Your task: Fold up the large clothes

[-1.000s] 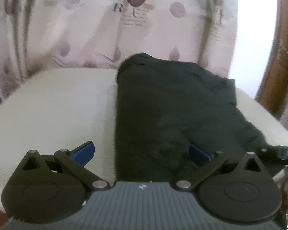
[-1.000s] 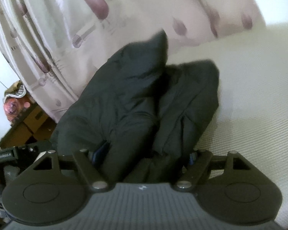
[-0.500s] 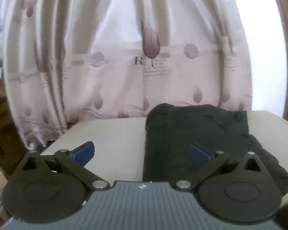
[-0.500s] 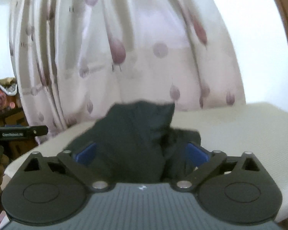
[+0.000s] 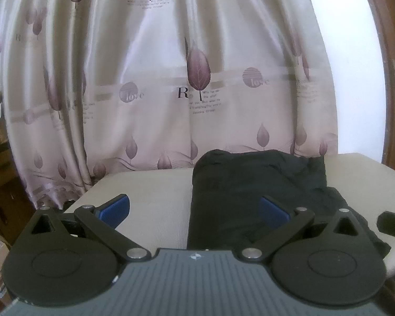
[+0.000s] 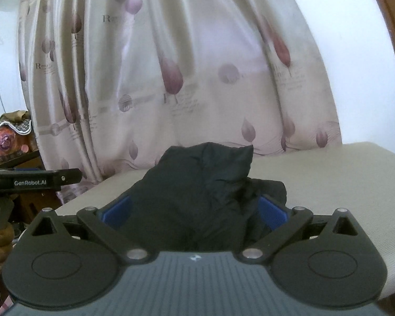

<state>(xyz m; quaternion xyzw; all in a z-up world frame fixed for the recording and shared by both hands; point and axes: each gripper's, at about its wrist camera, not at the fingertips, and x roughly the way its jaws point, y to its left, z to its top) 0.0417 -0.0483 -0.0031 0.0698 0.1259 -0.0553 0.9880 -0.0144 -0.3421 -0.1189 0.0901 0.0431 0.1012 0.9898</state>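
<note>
Garment (image 5: 252,192), black and folded, lies on the beige desk (image 5: 155,197) in the left wrist view, right of centre and near the curtain (image 5: 171,79); the left hand-held gripper (image 5: 193,209) is spread wide, holding nothing. Right wrist view: the same garment (image 6: 197,192) bulges between the blue fingers (image 6: 272,210) of the right hand-held gripper (image 6: 194,208), jaws wide apart, gripping nothing

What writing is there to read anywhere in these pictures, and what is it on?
"GenRobot.AI": on the left gripper, seen from the right wrist view.
"love": in round purple badges on the curtain.
"R": large capitals on the curtain, beside leaf prints.
Small lines under each "R": too blurred to read.
The black garment shows no text.
</note>
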